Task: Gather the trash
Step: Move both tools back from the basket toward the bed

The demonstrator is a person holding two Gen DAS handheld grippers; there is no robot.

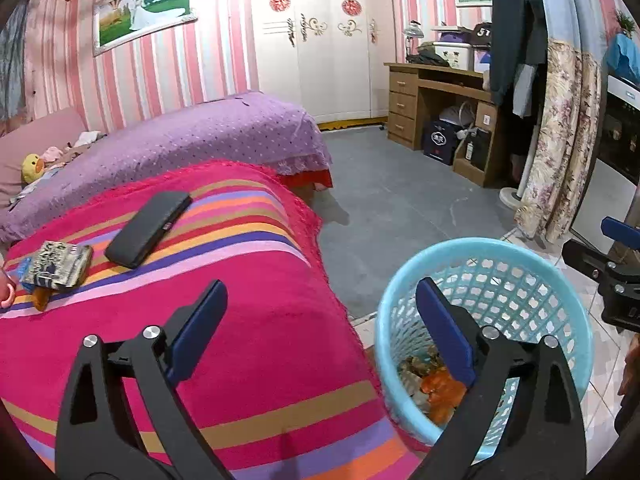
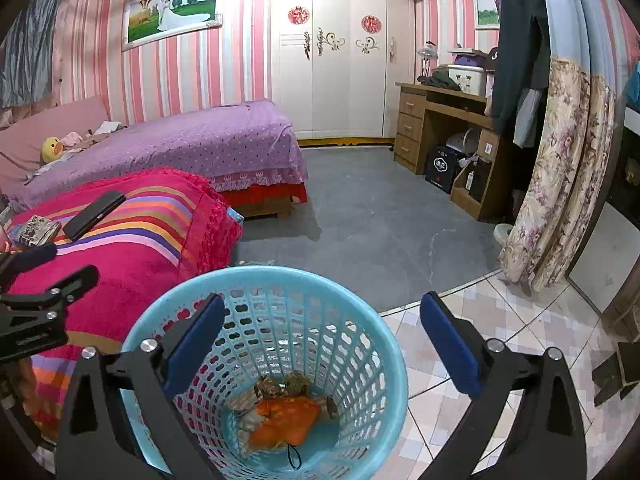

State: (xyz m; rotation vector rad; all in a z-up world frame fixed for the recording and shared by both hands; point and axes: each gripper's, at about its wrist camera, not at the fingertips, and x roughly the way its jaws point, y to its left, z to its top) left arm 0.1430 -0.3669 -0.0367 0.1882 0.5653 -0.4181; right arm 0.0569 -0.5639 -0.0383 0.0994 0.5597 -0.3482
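While both grippers, left (image 1: pixel 320 328) and right (image 2: pixel 322 340), gape empty, your left sits nearer wrapper (image 1: pixel 56 266), frame left edge; long axis roughly left-right; bin (image 1: pixel 560 256) lower right.

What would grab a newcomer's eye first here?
The light blue basket on the floor beside the striped blanket, with an orange wrapper and other scraps at its bottom. Next, on the blanket, a black case beside a crumpled packet. Both tongs, left and right, stand open and empty.
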